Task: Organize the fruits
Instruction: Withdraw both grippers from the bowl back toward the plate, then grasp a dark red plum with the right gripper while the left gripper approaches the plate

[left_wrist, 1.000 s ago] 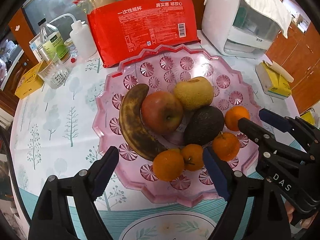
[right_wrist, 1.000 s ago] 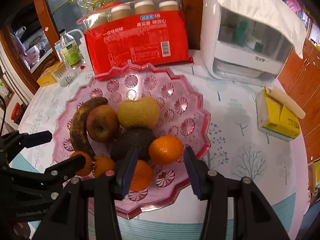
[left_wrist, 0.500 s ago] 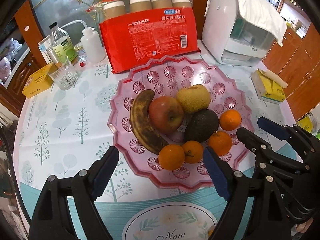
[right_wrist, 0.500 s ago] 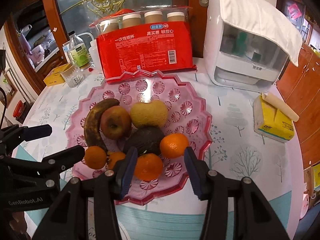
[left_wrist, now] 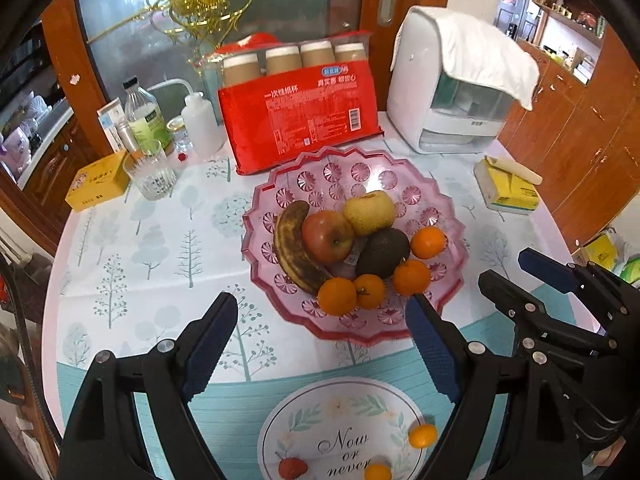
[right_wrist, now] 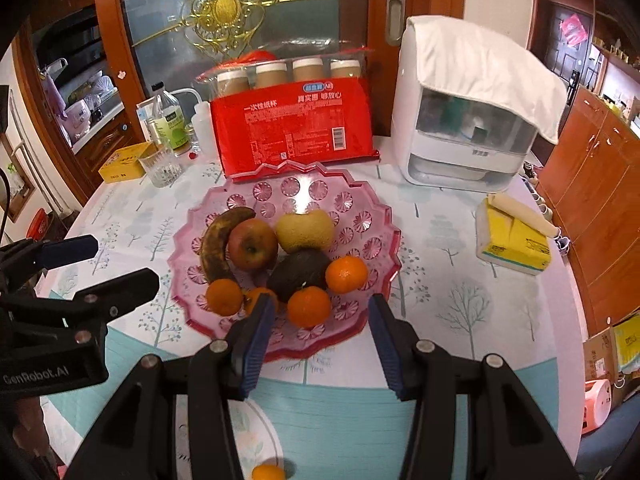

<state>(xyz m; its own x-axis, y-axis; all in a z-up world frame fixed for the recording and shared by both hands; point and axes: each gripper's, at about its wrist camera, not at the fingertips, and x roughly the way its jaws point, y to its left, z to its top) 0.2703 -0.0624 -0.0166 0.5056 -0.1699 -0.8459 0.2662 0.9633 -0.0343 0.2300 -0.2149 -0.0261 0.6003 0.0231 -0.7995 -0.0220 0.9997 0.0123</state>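
Hovering with both jaws wide and empty below the tray [left_wrist: 452, 216]; the nearest tangerine [right_wrist: 309, 306], mid-frame, looks light, soft-skinned: I'd pinch gently across its middle.

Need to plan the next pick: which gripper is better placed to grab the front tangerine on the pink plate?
Right. The right gripper is open with the tangerine centred just beyond its fingertips; the left gripper sits further back.
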